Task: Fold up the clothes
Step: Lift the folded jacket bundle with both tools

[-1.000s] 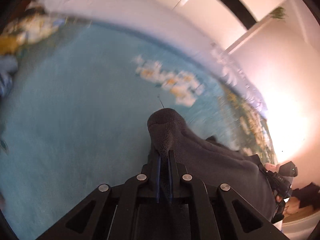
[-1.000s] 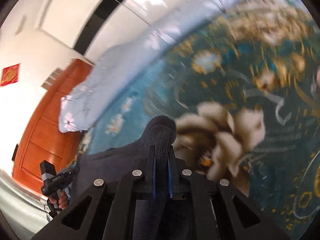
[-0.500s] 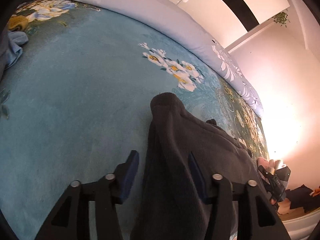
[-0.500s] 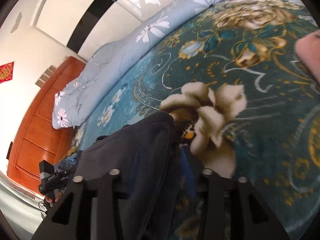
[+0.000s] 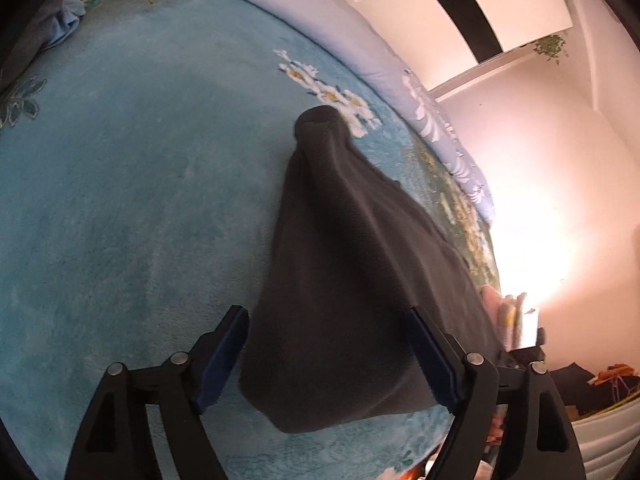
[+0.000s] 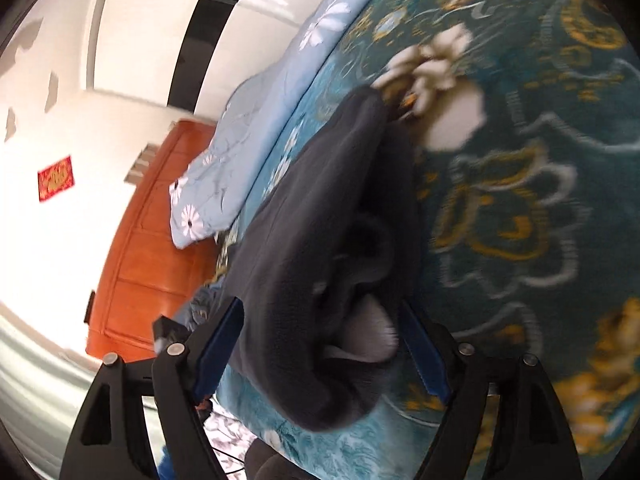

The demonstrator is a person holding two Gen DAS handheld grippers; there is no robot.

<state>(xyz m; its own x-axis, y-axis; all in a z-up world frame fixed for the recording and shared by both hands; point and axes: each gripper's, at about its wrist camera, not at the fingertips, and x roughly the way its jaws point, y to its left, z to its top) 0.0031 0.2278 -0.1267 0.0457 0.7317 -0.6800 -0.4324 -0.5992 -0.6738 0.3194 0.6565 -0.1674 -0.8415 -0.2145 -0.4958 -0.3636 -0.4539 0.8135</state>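
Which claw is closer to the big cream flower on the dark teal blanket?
Right. The right claw straddles the end of the dark grey fleece garment beside the big cream flower; the left claw straddles its other end.

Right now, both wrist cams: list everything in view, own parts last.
dark grey garment: one, charcoal fleece, lying on the blanket between both sets of open jaws
blanket: one, teal with floral print, covering the bed
quilt: one, pale blue with white flowers, along the bed's far edge
blue cloth: one, light blue, far left corner of the bed
wooden door: one, orange-brown, behind the bed
red sign: one, on the white wall
left gripper: black, blue pads, open
right gripper: black, blue pads, open
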